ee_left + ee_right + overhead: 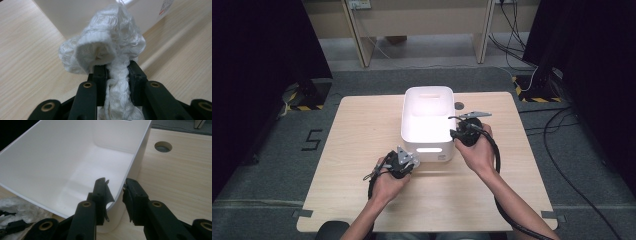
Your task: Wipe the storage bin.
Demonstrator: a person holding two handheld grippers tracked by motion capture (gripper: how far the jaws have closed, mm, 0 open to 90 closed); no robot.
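Left gripper view: the left gripper (pixel 117 72) pinches a white knitted cloth (pixel 105 47) beside the white bin (pixel 428 120); soft and light, it flops, so a bunched fold holds best. The right gripper (pixel 115 192) grips the bin's rim, its wall between the jaws.

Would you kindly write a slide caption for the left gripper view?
Left tongs shut on a bunched white lace cloth, held above the wooden table beside the white bin.
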